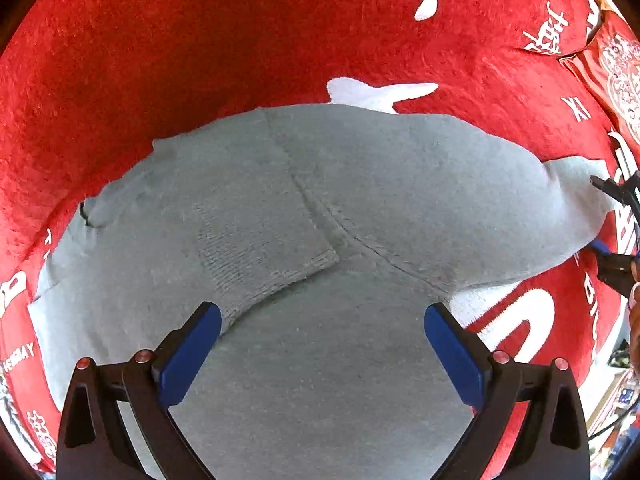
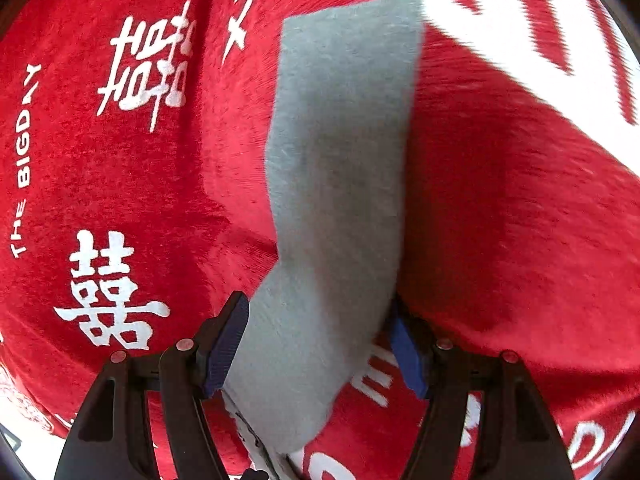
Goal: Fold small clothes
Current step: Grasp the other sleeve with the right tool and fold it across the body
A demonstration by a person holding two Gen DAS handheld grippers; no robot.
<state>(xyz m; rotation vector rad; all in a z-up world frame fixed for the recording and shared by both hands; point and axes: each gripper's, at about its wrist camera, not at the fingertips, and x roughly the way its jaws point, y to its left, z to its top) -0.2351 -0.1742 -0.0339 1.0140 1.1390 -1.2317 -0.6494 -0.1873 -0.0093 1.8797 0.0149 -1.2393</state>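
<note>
in the left wrist view the left gripper [image 1: 322, 344] points down over a grey knitted garment [image 1: 360, 200] that lies spread on a red plush cloth [image 1: 160, 48] printed with white characters and letters. its two blue-padded fingers [image 1: 192, 356] stand wide apart, with nothing clamped between them; the grey knit fills the gap beneath them, and whether the tips touch the fabric cannot be told. a ribbed sleeve cuff [image 1: 264, 256] is folded in across the garment's body and ends just ahead of the left finger. the other sleeve runs off to the right edge, where the right gripper [image 1: 614, 232] shows as dark parts with a bit of blue pad at the sleeve's end. a fingertip of the person's hand [image 1: 634, 292] is at that same edge.

in the right wrist view the right gripper [image 2: 318, 344] straddles a long grey sleeve [image 2: 340, 160] that stretches away from the camera over the red cloth [image 2: 500, 220]. the fingers are well parted. the right pad [image 2: 406, 356] lies against the sleeve's edge, partly tucked behind it; the left pad [image 2: 226, 344] stands just beside the other edge, and contact there cannot be told. the sleeve is not pinched; it lies loose between the fingers. the far part of this view is blurred.
</note>
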